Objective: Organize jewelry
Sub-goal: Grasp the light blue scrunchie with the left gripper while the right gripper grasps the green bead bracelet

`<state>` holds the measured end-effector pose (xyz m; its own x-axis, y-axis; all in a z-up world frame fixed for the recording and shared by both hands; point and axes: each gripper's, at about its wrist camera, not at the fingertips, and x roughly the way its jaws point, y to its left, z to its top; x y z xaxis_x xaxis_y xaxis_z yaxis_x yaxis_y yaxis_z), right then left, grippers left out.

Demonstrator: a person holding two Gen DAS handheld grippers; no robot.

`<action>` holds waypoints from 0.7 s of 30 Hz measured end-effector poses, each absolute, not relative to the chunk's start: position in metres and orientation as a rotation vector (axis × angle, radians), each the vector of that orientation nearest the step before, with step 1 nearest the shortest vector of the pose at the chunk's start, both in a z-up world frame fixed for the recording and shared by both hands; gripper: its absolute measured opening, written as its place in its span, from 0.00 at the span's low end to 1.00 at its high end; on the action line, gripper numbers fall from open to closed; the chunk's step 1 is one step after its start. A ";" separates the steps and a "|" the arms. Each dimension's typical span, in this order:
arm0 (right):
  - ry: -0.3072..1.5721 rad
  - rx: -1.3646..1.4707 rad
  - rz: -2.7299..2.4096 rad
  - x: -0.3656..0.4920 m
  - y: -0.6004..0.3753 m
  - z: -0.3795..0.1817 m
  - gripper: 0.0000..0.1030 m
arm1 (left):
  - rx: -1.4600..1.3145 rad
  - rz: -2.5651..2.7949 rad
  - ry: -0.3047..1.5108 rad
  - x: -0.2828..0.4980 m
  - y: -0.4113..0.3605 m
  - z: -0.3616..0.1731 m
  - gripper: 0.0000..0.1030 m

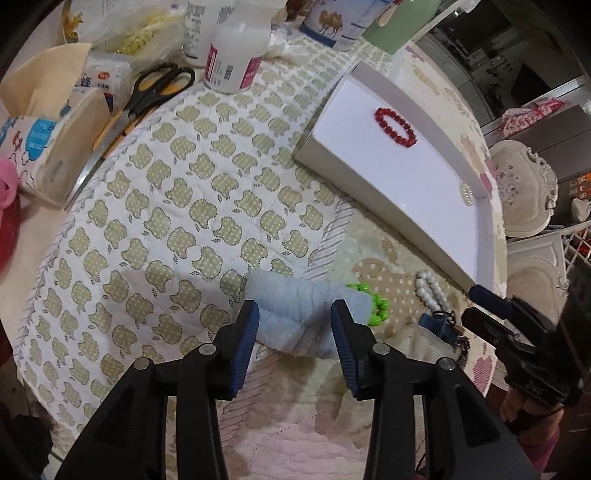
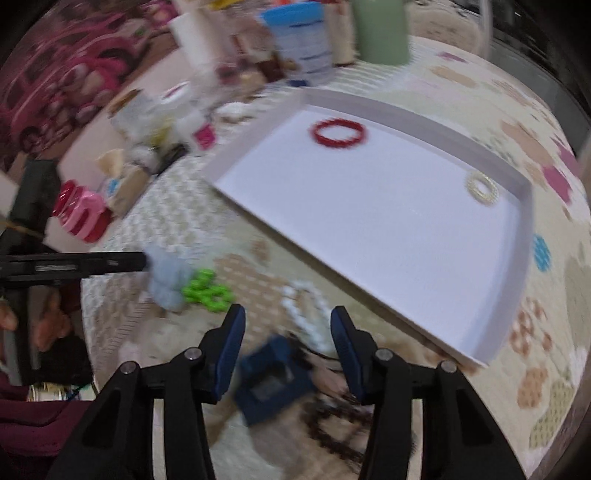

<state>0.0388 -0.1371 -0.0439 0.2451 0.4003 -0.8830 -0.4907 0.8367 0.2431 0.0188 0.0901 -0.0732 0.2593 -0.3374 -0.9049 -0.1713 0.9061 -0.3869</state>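
A white tray (image 1: 369, 173) holds a red bead bracelet (image 1: 395, 122) and a pale pearl ring-shaped piece (image 1: 467, 193); both also show in the right wrist view, the bracelet (image 2: 339, 133) and the pearl piece (image 2: 482, 189). My left gripper (image 1: 295, 317) is open around a fluffy light-blue scrunchie (image 1: 295, 306). A green bead bracelet (image 1: 375, 304) lies just right of it. A white bead bracelet (image 1: 430, 291), a dark blue piece (image 1: 436, 326) and a dark chain (image 1: 461, 349) lie further right. My right gripper (image 2: 288, 325) is open above the white beads (image 2: 306, 306) and the blue piece (image 2: 269, 384).
Scissors (image 1: 155, 88), a white bottle (image 1: 236, 48), a tissue pack (image 1: 44, 147), tins and a green cup (image 1: 399, 22) crowd the far table edge. The quilted apple-print cloth (image 1: 166, 206) covers the left. The tray's near wall (image 2: 332, 280) stands beyond my right gripper.
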 end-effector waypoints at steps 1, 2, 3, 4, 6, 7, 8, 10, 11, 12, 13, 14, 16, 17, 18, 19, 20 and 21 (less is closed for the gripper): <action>1.175 -0.106 0.632 0.039 -0.128 -0.043 0.49 | -0.446 -0.115 1.317 0.019 0.088 -0.075 0.31; 1.177 -0.116 0.645 0.040 -0.122 -0.043 0.49 | -0.436 -0.112 1.311 0.020 0.086 -0.076 0.31; 1.180 -0.129 0.665 0.041 -0.114 -0.044 0.48 | -0.429 -0.109 1.307 0.019 0.085 -0.076 0.31; 1.184 -0.142 0.682 0.042 -0.106 -0.045 0.46 | -0.422 -0.107 1.305 0.019 0.084 -0.076 0.31; 1.193 -0.166 0.713 0.042 -0.093 -0.048 0.43 | -0.420 -0.110 1.308 0.019 0.085 -0.076 0.31; 1.199 -0.190 0.741 0.041 -0.082 -0.051 0.42 | -0.431 -0.111 1.310 0.018 0.088 -0.075 0.31; 1.204 -0.209 0.759 0.040 -0.075 -0.053 0.41 | -0.446 -0.111 1.309 0.016 0.092 -0.074 0.31; 1.217 -0.261 0.796 0.036 -0.059 -0.058 0.41 | -0.486 -0.116 1.295 0.012 0.101 -0.070 0.31; 1.223 -0.283 0.809 0.035 -0.053 -0.061 0.41 | -0.503 -0.116 1.291 0.010 0.105 -0.068 0.31; 1.231 -0.311 0.820 0.034 -0.045 -0.066 0.41 | -0.527 -0.117 1.285 0.010 0.109 -0.067 0.31; 1.235 -0.328 0.824 0.034 -0.044 -0.068 0.41 | -0.543 -0.116 1.278 0.009 0.112 -0.066 0.32; 1.248 -0.354 0.826 0.034 -0.039 -0.074 0.41 | -0.560 -0.115 1.269 0.009 0.114 -0.065 0.35; 1.277 -0.386 0.818 0.035 -0.034 -0.085 0.41 | -0.599 -0.111 1.257 0.009 0.117 -0.068 0.45; 1.256 -0.396 0.807 0.035 -0.032 -0.087 0.40 | -0.619 -0.114 1.267 0.010 0.117 -0.073 0.46; 1.249 -0.396 0.801 0.035 -0.033 -0.088 0.38 | -0.626 -0.117 1.282 0.010 0.117 -0.077 0.46; 1.263 -0.375 0.797 0.038 -0.034 -0.089 0.30 | -0.627 -0.118 1.305 0.011 0.114 -0.083 0.46; 1.263 -0.340 0.808 0.039 -0.036 -0.088 0.16 | -0.617 -0.113 1.324 0.012 0.112 -0.089 0.46; 1.255 -0.329 0.809 0.039 -0.038 -0.087 0.07 | -0.608 -0.110 1.331 0.013 0.110 -0.091 0.46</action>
